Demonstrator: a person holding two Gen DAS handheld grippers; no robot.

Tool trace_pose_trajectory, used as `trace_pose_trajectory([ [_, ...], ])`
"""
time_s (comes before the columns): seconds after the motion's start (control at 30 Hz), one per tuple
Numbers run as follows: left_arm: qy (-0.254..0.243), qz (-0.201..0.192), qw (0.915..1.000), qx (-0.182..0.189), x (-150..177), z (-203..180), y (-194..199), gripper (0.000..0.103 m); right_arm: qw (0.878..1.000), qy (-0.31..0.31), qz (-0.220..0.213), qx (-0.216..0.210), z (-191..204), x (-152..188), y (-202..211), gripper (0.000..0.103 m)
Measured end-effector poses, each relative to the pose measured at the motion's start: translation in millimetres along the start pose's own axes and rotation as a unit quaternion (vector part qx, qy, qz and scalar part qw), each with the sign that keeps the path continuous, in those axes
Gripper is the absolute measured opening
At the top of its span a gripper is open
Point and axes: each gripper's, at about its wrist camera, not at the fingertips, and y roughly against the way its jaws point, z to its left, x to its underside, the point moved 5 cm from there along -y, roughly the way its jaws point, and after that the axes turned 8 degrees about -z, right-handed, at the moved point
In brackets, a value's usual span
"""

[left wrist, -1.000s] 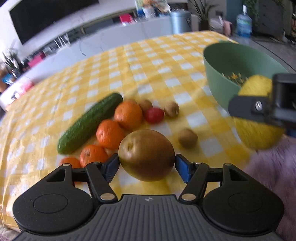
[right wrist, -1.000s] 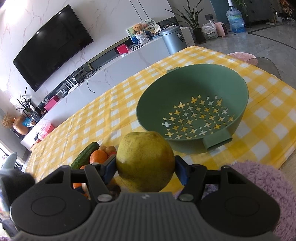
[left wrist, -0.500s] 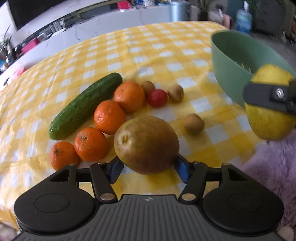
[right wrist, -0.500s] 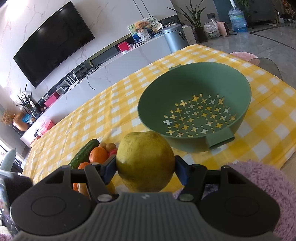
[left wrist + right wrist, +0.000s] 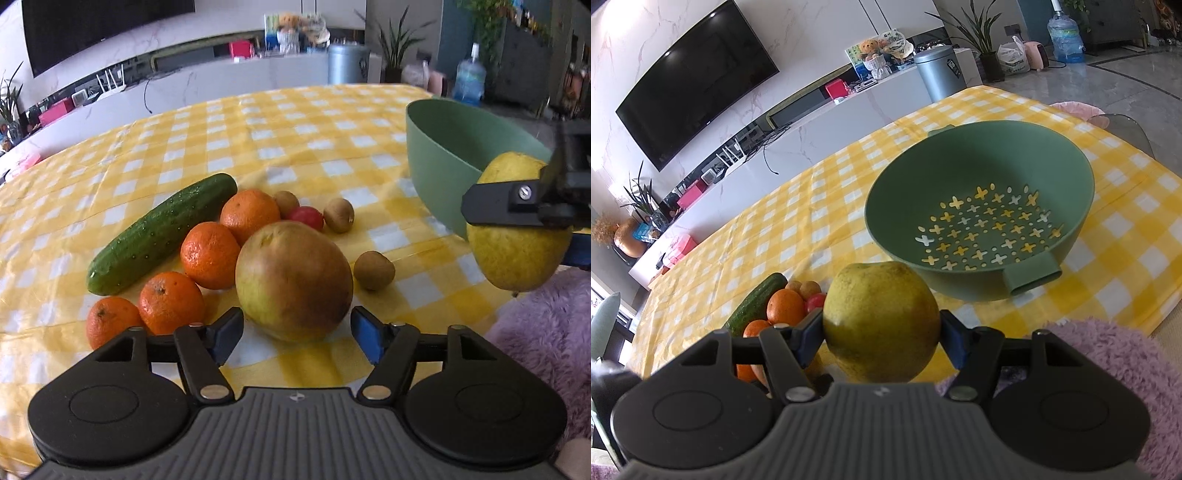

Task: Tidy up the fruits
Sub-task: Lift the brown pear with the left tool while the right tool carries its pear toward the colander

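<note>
My right gripper (image 5: 881, 330) is clamped on a yellow pear (image 5: 881, 321) near the table's front edge, beside the green bowl (image 5: 979, 166). My left gripper (image 5: 295, 332) is spread apart around a brown pear (image 5: 293, 280) on the table.

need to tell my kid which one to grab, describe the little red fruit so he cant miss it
On the yellow checked tablecloth, find the fruit pile left of the green colander, beside the cucumber. The red fruit sits behind the big brownish pear, between an orange and a small brown fruit; it is the pile's only red piece.
</note>
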Motion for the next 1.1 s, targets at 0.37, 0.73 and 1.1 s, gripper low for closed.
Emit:
trace_pose_trajectory([
  [0.37,-0.038,-0.030,0.9985,-0.024,-3,-11,-1,0.083,1.000,-0.007,0.005,-0.012,-3,0,-2,0.063],
  [0.73,0.106,-0.029,0.9940,0.000,-20,3,1,0.085,1.000,-0.009,0.005,-0.014,-2,1,-1,0.063],
  [1.1,0.172,0.032,0.9834,-0.048,-38,12,-20,0.087,1.000,-0.016,0.002,-0.016,-4,1,1,0.063],
])
